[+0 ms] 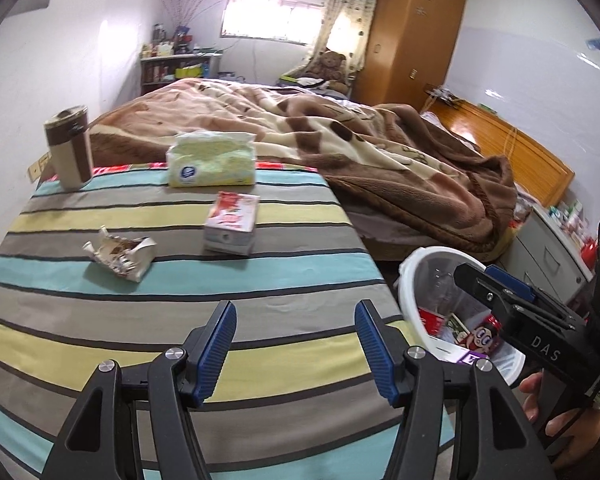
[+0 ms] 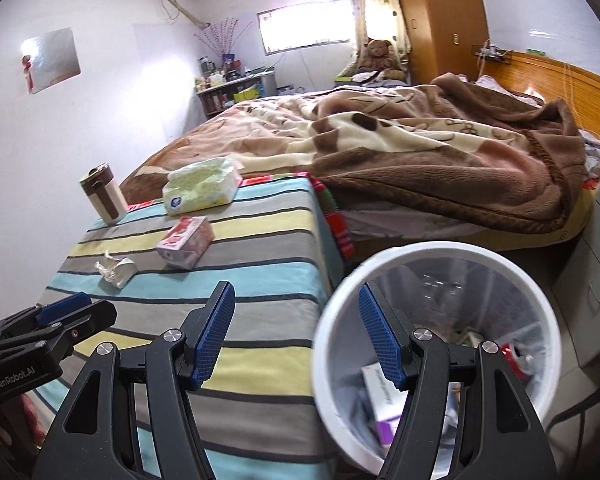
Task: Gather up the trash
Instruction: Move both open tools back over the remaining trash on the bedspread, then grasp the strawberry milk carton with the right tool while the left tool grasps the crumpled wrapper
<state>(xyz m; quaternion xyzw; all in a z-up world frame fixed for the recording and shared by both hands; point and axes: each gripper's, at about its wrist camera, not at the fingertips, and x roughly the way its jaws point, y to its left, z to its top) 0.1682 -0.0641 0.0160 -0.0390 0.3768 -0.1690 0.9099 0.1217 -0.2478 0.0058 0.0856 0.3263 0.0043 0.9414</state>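
Hovering over the striped cloth [image 1: 260, 216] that covers the worktop, the left gripper [image 1: 296, 350] stands released, its blue pads apart with nothing between them. The right gripper [image 2: 297, 332] is likewise spread and empty, one finger over the cloth and the other over the mouth of the white trash bin [image 2: 538, 292] that sits on the floor just beside the worktop's right edge.

On the cloth lies a crumpled wrapper [image 1: 120, 256], torn open and flattened, towards the left side. A small red-and-white carton [image 1: 232, 224] stands a little to its right and further back, apart from it. Behind the carton rests a soft pack of tissues [image 1: 212, 164], and at the far left corner a brown-and-cream tumbler [image 1: 70, 146] stands upright.

Inside the bin there are already pieces of rubbish: a red can [image 2: 514, 354], a white and purple box [image 2: 376, 404] and some printed packaging, partly hidden by the right gripper's finger. From the left wrist view, a hand [image 1: 556, 412] holds the right gripper's handle beside the bin.

Beyond the worktop a bed carries a rumpled brown blanket [image 1: 400, 152]; a teddy bear [image 1: 332, 62] sits by the curtain next to a wooden wardrobe [image 1: 412, 36].
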